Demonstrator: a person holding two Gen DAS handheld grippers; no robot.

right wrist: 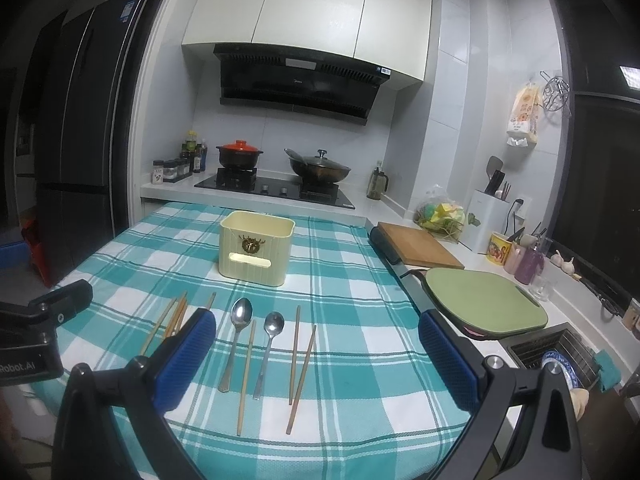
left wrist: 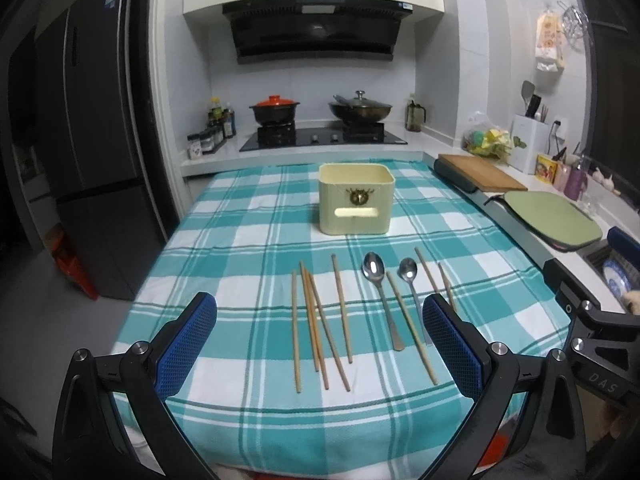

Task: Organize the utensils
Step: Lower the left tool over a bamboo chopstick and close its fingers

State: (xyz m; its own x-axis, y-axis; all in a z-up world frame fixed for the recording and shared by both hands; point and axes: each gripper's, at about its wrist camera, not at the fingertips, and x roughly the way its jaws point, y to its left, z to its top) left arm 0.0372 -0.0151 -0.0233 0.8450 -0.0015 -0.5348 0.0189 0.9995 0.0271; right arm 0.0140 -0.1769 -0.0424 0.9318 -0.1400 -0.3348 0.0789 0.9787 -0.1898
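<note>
A cream utensil box [left wrist: 355, 199] [right wrist: 256, 253] stands upright at the far middle of the teal checked tablecloth [left wrist: 240, 232]. In front of it lie several wooden chopsticks [left wrist: 316, 324] [right wrist: 300, 364] and two metal spoons, a larger spoon [left wrist: 378, 292] [right wrist: 237, 336] and a smaller spoon [left wrist: 412, 286] [right wrist: 269, 346]. My left gripper [left wrist: 320, 340] is open above the near chopsticks, holding nothing. My right gripper [right wrist: 318, 356] is open over the spoons and right-hand chopsticks, also holding nothing. Each gripper's body shows at the edge of the other's view.
A counter runs along the right with a wooden cutting board [left wrist: 480, 172], a green board [left wrist: 554, 220] [right wrist: 484, 300] and a sink with a blue-patterned plate [right wrist: 560, 364]. A stove with two pots [left wrist: 320, 120] sits behind the table. A dark fridge [left wrist: 92, 140] stands at the left.
</note>
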